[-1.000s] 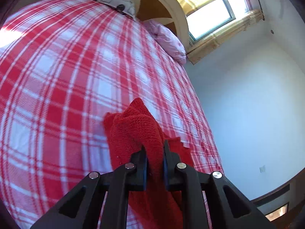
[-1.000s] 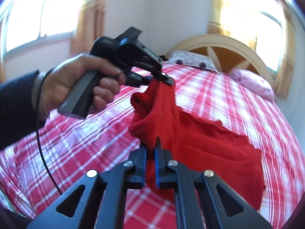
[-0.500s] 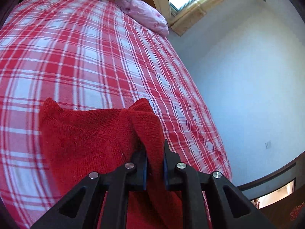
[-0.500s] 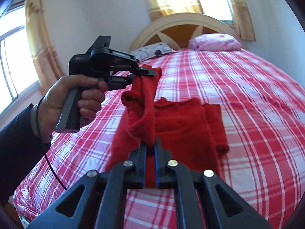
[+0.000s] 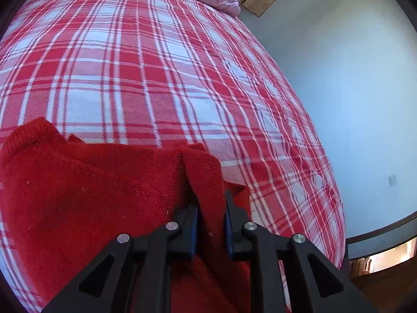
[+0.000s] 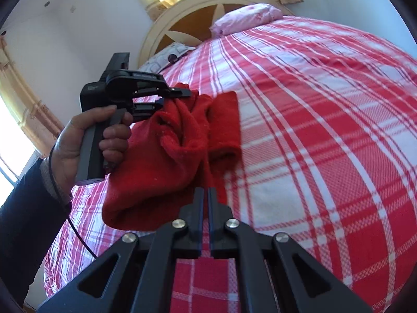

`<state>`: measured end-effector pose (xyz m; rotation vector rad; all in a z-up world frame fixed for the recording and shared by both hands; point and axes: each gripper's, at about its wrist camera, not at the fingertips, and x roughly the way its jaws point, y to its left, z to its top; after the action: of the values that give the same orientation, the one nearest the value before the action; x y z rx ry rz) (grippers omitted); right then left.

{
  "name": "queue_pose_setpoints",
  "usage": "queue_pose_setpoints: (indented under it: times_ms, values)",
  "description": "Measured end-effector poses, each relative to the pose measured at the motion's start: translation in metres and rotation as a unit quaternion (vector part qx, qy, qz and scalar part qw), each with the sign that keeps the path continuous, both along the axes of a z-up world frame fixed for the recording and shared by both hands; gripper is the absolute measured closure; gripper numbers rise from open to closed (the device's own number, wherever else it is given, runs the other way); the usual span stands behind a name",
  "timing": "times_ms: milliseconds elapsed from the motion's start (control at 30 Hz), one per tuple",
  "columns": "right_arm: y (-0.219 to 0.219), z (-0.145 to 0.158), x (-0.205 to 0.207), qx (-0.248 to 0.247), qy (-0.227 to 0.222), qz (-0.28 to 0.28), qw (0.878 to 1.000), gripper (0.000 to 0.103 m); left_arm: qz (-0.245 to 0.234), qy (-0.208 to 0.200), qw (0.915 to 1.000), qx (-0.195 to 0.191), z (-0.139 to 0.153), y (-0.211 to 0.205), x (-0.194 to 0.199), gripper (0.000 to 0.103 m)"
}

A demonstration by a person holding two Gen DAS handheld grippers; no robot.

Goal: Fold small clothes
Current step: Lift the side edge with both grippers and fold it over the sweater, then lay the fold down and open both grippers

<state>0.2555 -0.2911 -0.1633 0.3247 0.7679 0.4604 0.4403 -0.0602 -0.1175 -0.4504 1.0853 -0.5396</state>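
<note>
A small red knit garment (image 5: 86,185) lies partly on the red-and-white plaid bed (image 5: 161,73). My left gripper (image 5: 210,208) is shut on a bunched fold of the garment. In the right wrist view the left gripper (image 6: 177,99) holds that fold above the bed, and the garment (image 6: 161,167) hangs from it in a crumpled heap, one sleeve (image 6: 224,120) lying flat. My right gripper (image 6: 204,195) is shut on a thin strip of the garment's edge, low over the bed.
A pink pillow (image 6: 245,17) and a patterned pillow (image 6: 166,56) lie at the arched headboard (image 6: 198,7). The bed's right edge drops off near a blue-white wall (image 5: 351,91). Windows with yellow curtains stand behind the headboard and at left.
Both grippers have swung with the garment, carrying the held edge over and lower toward the bed. The garment is now bunched and folded over on itself. Both grips are unchanged.
</note>
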Motion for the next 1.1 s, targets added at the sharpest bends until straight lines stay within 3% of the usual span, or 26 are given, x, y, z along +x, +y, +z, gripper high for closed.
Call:
queue_pose_setpoints:
  times_ms: [133,200,233,267,367,467,533,600,667,767,933,1100]
  values:
    - [-0.003,0.001,-0.005,0.003,-0.006,0.005,1.000,0.091,-0.019,-0.019,0.9996,0.004,0.015,-0.017,-0.010,0.079]
    - [-0.008,0.005,-0.008,0.002,-0.016,0.000,1.000,0.069,-0.042,-0.038,0.9984,0.008,0.028,-0.026,-0.019,0.079]
    - [-0.012,0.008,-0.009,0.008,-0.019,-0.009,1.000,0.043,-0.053,-0.046,0.9975,0.011,0.036,-0.030,-0.023,0.078]
    - [-0.015,0.009,-0.009,0.011,-0.024,-0.018,0.999,0.036,-0.060,-0.058,0.9963,0.018,0.046,-0.033,-0.030,0.078]
    - [-0.018,0.018,-0.008,0.009,-0.038,-0.027,0.999,0.037,-0.062,-0.097,0.9928,0.034,0.064,-0.028,-0.049,0.078]
    - [-0.008,0.032,0.001,0.007,-0.051,-0.002,0.999,0.041,-0.040,-0.140,0.9868,0.072,0.072,-0.012,-0.075,0.074]
    - [0.000,0.037,0.008,0.007,-0.055,0.012,0.998,0.044,-0.018,-0.162,0.9816,0.100,0.069,0.005,-0.093,0.058]
    - [0.008,0.034,0.021,0.016,-0.037,0.037,0.999,0.056,0.006,-0.175,0.9773,0.119,0.060,0.024,-0.114,0.048]
    - [0.016,0.026,0.033,-0.011,-0.014,0.033,0.999,0.085,0.019,-0.177,0.9773,0.115,0.049,0.040,-0.129,0.047]
    - [0.021,0.012,0.039,-0.034,0.008,0.034,0.999,0.094,0.027,-0.173,0.9780,0.114,0.033,0.052,-0.150,0.047]
    - [0.012,0.006,0.020,-0.070,0.015,0.013,0.997,0.096,0.026,-0.197,0.9720,0.124,0.010,0.049,-0.182,0.045]
    - [0.013,0.006,0.016,-0.099,0.020,0.019,0.995,0.095,0.017,-0.240,0.9562,0.167,0.004,0.037,-0.190,0.042]
